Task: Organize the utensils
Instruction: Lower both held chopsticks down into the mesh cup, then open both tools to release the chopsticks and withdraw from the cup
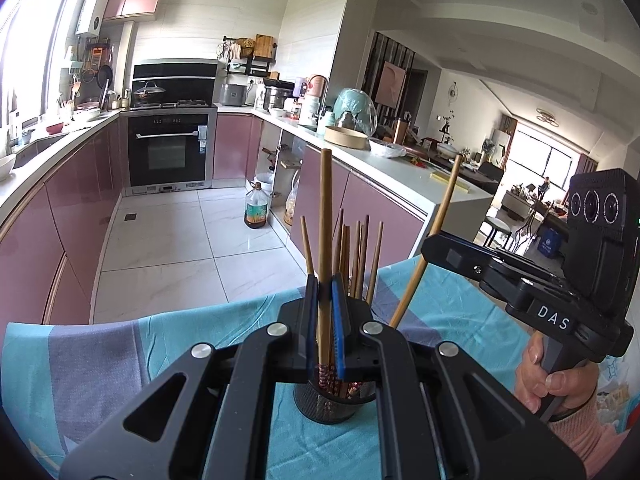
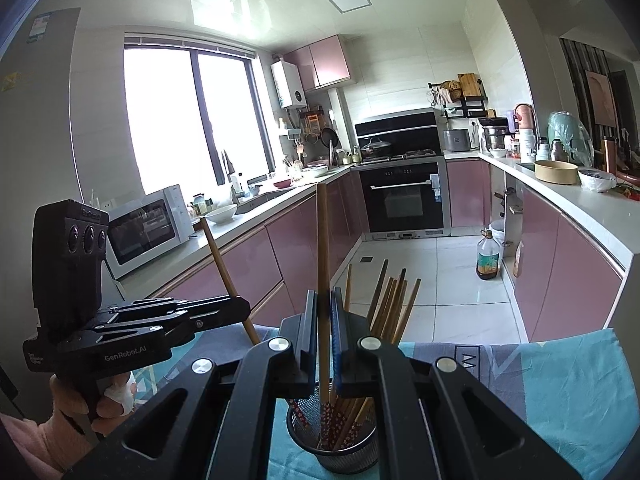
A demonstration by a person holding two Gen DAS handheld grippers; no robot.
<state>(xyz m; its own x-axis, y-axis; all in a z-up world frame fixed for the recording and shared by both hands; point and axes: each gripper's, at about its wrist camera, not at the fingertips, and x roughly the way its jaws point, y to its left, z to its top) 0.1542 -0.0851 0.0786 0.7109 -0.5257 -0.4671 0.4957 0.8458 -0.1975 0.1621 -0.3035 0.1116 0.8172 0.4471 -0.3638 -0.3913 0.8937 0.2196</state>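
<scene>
A black mesh cup (image 1: 328, 404) stands on the teal cloth and holds several wooden chopsticks (image 1: 360, 252). My left gripper (image 1: 325, 300) is shut on one upright chopstick (image 1: 326, 208), its lower end inside the cup. My right gripper (image 2: 324, 312) is shut on another upright chopstick (image 2: 322, 240) above the same cup (image 2: 334, 446), its lower end among the chopsticks (image 2: 390, 300) there. Each gripper shows in the other's view: the right one (image 1: 430, 242) with its tilted chopstick (image 1: 434, 232), the left one (image 2: 240, 308) with its chopstick (image 2: 224, 264).
The cup stands on a table under a teal and grey cloth (image 1: 120, 360). Beyond is a kitchen with pink cabinets (image 2: 288, 248), an oven (image 1: 168, 152), a tiled floor and an oil bottle (image 1: 256, 210). A cluttered counter (image 1: 384, 160) runs at the right.
</scene>
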